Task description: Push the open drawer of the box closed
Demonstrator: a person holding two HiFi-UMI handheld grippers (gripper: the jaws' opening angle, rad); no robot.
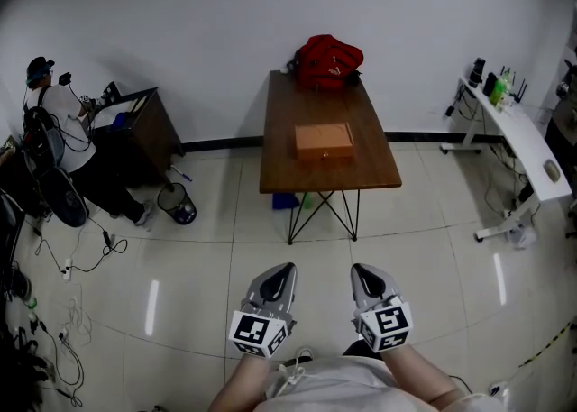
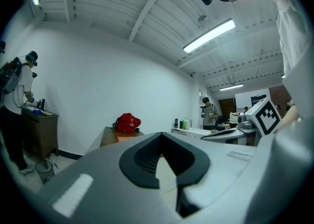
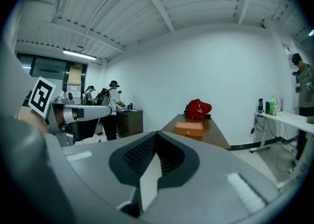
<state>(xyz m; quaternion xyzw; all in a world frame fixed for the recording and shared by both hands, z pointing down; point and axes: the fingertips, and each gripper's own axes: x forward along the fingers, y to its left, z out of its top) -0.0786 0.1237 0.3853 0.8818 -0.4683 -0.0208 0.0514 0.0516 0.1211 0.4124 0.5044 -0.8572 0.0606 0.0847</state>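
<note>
The orange-brown box point(image 1: 325, 141) lies on a brown table point(image 1: 281, 144) several steps ahead of me, its drawer front toward me. How far the drawer stands out is too small to tell. The right gripper view shows the box point(image 3: 189, 128) on the table beyond the jaws; in the left gripper view only a sliver of the box point(image 2: 122, 138) peeks out. My left gripper point(image 1: 275, 286) point(image 2: 162, 157) and right gripper point(image 1: 370, 284) point(image 3: 156, 161) are held low in front of my body, far from the table. Both are shut with nothing in them.
A red bag point(image 1: 328, 60) sits at the table's far end by the wall. A person point(image 1: 54, 122) stands at a dark desk point(image 1: 144, 131) on the left, with a wastebasket point(image 1: 178, 205) and floor cables nearby. A white desk point(image 1: 518, 144) stands at right. Tiled floor lies between me and the table.
</note>
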